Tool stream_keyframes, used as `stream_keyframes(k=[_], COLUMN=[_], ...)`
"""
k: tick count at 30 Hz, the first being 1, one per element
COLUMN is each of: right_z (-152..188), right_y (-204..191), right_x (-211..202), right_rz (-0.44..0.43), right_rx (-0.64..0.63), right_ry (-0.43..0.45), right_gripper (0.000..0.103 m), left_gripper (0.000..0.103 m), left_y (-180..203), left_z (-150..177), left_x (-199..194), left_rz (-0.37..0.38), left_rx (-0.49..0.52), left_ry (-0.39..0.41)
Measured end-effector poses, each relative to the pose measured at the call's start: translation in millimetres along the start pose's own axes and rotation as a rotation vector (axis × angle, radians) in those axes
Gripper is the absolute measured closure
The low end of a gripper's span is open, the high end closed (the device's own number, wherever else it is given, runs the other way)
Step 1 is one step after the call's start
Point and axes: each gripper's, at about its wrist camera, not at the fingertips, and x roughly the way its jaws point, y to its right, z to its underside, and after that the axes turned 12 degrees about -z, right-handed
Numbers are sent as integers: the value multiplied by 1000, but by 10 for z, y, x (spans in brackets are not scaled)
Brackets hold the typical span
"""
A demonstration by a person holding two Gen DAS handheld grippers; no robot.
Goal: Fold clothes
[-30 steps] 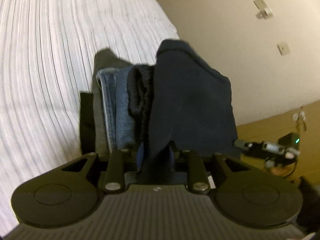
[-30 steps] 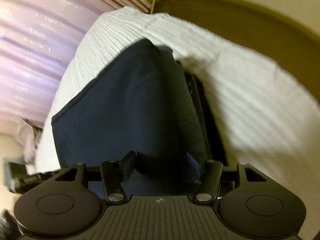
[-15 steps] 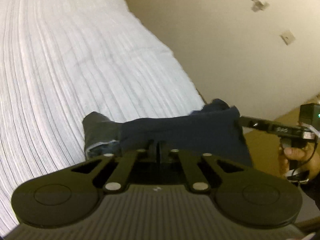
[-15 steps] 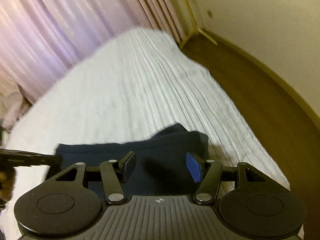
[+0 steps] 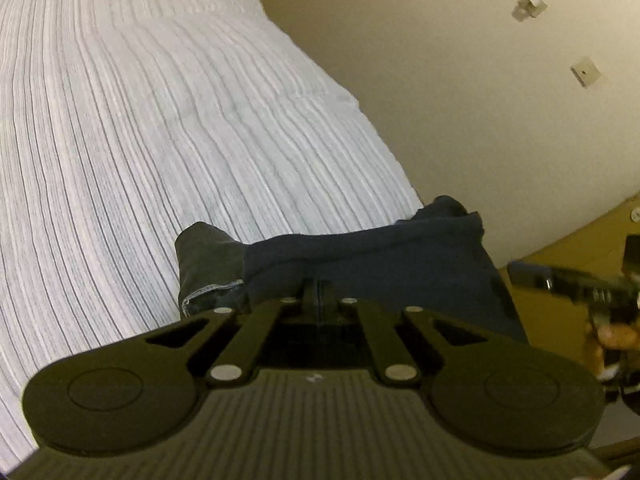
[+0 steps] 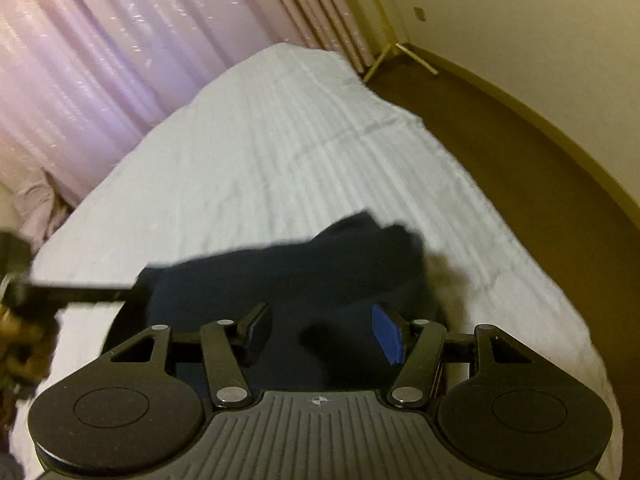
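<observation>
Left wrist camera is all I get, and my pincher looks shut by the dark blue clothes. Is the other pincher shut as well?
Observer: No. The right gripper is open, its fingers apart above the navy garment.
Operator: Is the cloth hanging off the bed?
Observer: No. It lies on the white striped bedcover, and cover shows past its far and right edges.
Operator: What's behind the bed?
Observer: Pink curtains.
</observation>
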Motion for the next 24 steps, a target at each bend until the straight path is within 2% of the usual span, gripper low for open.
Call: stream_keyframes(k=[3, 5, 7, 10, 13, 17, 18, 19, 21, 22, 23, 24], right_z=[219, 358, 436, 554, 671, 640, 646, 660, 787, 867, 946, 1026], right_y=[-120, -164, -169, -176, -184, -281, -318, -353, -429, -474, -518, -563], right_x=[-173, -258, -248, -233, -218, -294, -342, -389, -475, -515, -555, -595], right_rz=[-10, -15, -13, -9, -5, 18, 26, 34, 57, 70, 82, 95], right_rx=[26, 61, 74, 92, 110, 118, 125, 134, 165, 182, 199, 216], right_ry=[8, 21, 16, 9, 1, 5, 15, 24, 41, 48, 54, 60], right_gripper=[44, 44, 44, 44, 44, 44, 44, 44, 42, 37, 22, 16], left_gripper=[92, 90, 90, 90, 90, 89, 84, 73, 57, 49, 44, 32], left_y=[103, 166, 219, 265, 236, 286, 303, 314, 327, 325, 321, 317], left_z=[98, 239, 448, 752, 882, 890, 913, 957, 1074, 1148, 1224, 1301], left_x=[-274, -438, -519, -400, -261, -452, -527, -609, -772, -843, -907, -971], left_rz=[13, 28, 30, -12, -29, -51, -59, -72, -101, -112, -122, -131], left_rx=[52, 84, 115, 160, 109, 98, 105, 105, 93, 78, 59, 41], left_ry=[20, 19, -6, -63, -82, -55, -46, -37, -17, -6, 3, 13])
